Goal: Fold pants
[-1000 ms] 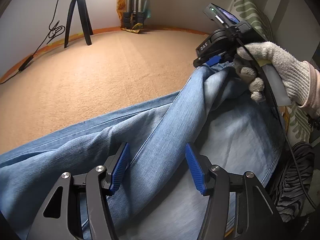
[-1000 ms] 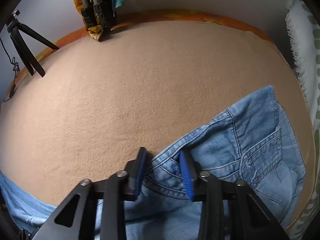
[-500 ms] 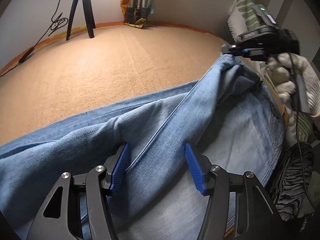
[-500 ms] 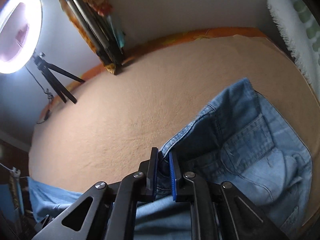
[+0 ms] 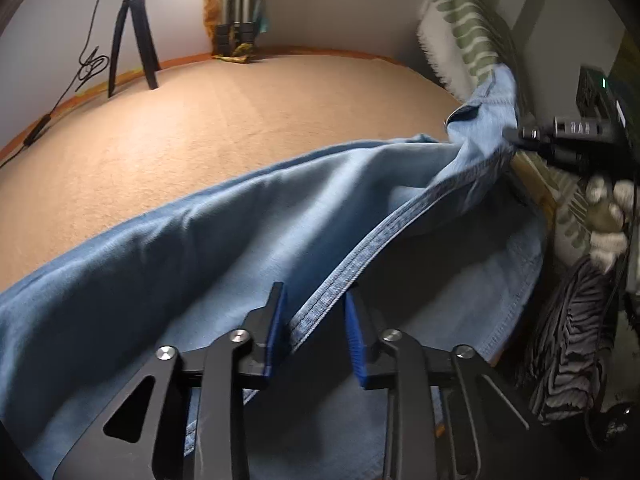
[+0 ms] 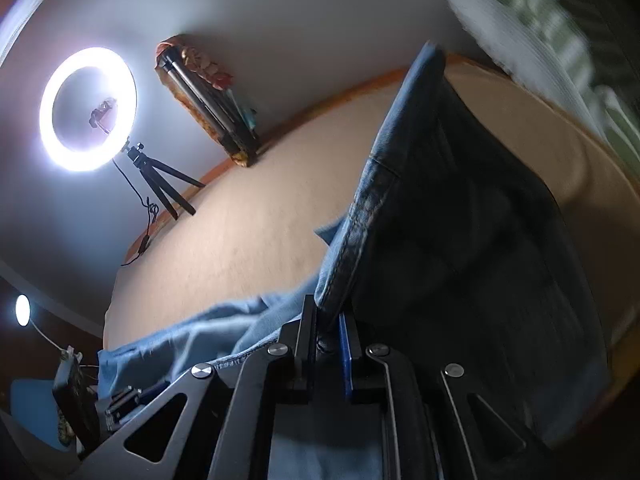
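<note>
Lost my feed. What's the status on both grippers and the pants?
Right gripper shut on light blue denim pants' waistband, lifted. Left gripper closing around seam fold. Nothing in the way.

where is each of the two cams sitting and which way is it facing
Left wrist: on the left gripper, looking down along its fingers over the jeans on the tan surface; its jaws are closing around a seam; the right gripper and a gloved hand show at right.
Right wrist: on the right gripper, shut on the lifted waistband, tilted towards the wall and ring light.
Shared: the jeans, tan surface, black tripod and leaning stand legs.
</note>
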The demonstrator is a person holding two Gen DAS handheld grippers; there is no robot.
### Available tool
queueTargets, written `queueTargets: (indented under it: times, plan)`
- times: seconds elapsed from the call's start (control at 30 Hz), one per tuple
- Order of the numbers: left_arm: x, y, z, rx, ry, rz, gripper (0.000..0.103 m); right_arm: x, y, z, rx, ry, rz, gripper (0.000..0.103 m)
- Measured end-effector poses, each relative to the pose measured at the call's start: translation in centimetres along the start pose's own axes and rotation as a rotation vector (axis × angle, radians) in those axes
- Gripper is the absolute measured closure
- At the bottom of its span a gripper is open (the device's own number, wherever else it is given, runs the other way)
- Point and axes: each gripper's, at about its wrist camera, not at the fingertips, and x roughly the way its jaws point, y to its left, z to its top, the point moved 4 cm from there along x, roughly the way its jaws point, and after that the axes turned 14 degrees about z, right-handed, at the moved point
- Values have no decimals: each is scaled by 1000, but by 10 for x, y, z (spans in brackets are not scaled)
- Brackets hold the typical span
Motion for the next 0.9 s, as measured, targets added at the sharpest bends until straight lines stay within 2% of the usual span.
queueTargets:
  times: [0.13,0.23,0.27,0.3,0.33,0.43,0.47,0.53,0.57,0.6,0.63,0.73,0.9]
  plan:
    - [-9,-15,-1,30,-21,-19,79,-4,-15,-24,28,-4,5,95]
    - [-11,-30,4,48,-39,-35,78,-2,-28,-34,61,13,29,91]
    - [-10,-39,7,67,-43,-45,75,-1,-32,-36,71,15,32,89]
    - [-9,-47,9,87,-46,-47,63,-1,-36,-38,84,16,39,87]
    - [-7,-57,12,114,-54,-42,55,0,-40,-39,90,17,46,85]
    - [2,-80,14,188,-60,-43,55,-5,-47,-38,83,11,43,65]
    - [7,-90,15,216,-57,-43,55,-8,-51,-35,88,6,44,61]
    - [18,-103,16,255,-44,-44,55,-12,-61,-29,114,4,69,62]
    - [21,-108,16,273,-39,-46,55,-14,-67,-25,128,5,59,58]
    - [24,-113,16,292,-37,-46,55,-18,-75,-21,133,-6,29,48]
    - [25,-118,12,317,-39,-39,55,-22,-81,-16,138,-26,10,45]
    - [32,-131,10,375,-44,-15,55,-30,-101,-5,180,-55,8,45]
    - [36,-136,11,401,-49,-9,55,-32,-125,7,212,-69,-43,45]
